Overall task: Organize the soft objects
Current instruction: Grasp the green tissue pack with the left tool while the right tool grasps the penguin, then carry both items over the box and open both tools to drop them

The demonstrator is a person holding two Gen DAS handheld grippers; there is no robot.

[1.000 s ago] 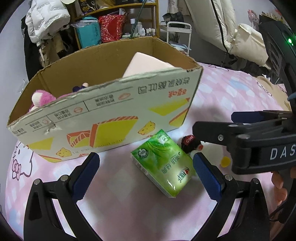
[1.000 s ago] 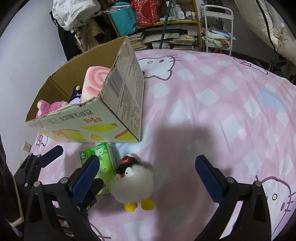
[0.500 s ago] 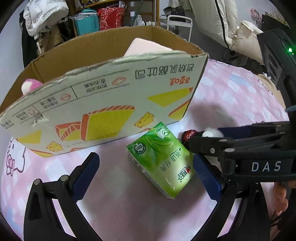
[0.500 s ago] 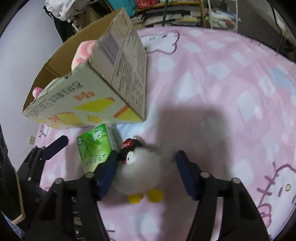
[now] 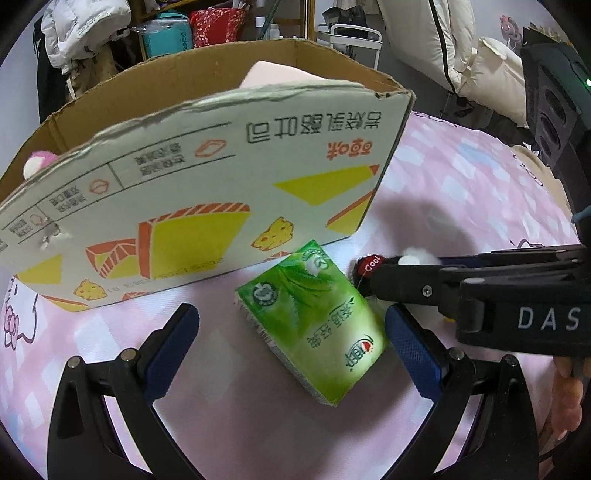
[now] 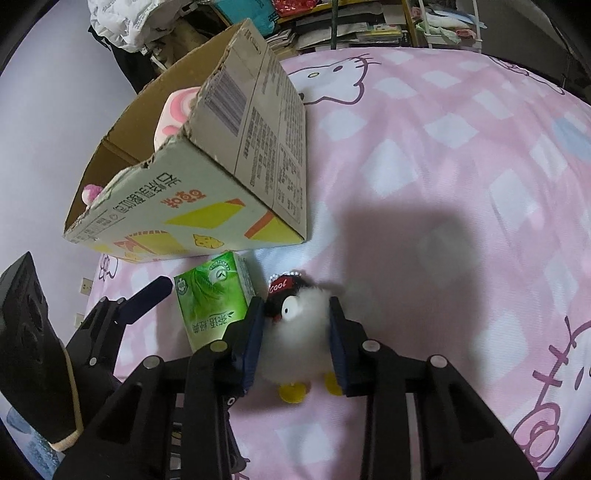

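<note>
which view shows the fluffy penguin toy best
The right wrist view: the penguin toy shows whole between the right gripper pads. The left wrist view shows only its red cap and some fluff behind that gripper.

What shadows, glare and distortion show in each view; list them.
Left wrist view: fisheye bends the cardboard box rim into an arc; soft glare on the green tissue pack; a dim shadow on the pink bedsheet.
Right wrist view: a broad dark shadow falls on the sheet beyond the fluffy penguin toy; black corners from the lens; focus looks sharp.

A bedroom: pink cartoon-cat bedsheet (image 6: 461, 147), pillows (image 5: 491, 70), cluttered shelf (image 5: 221, 22).
</note>
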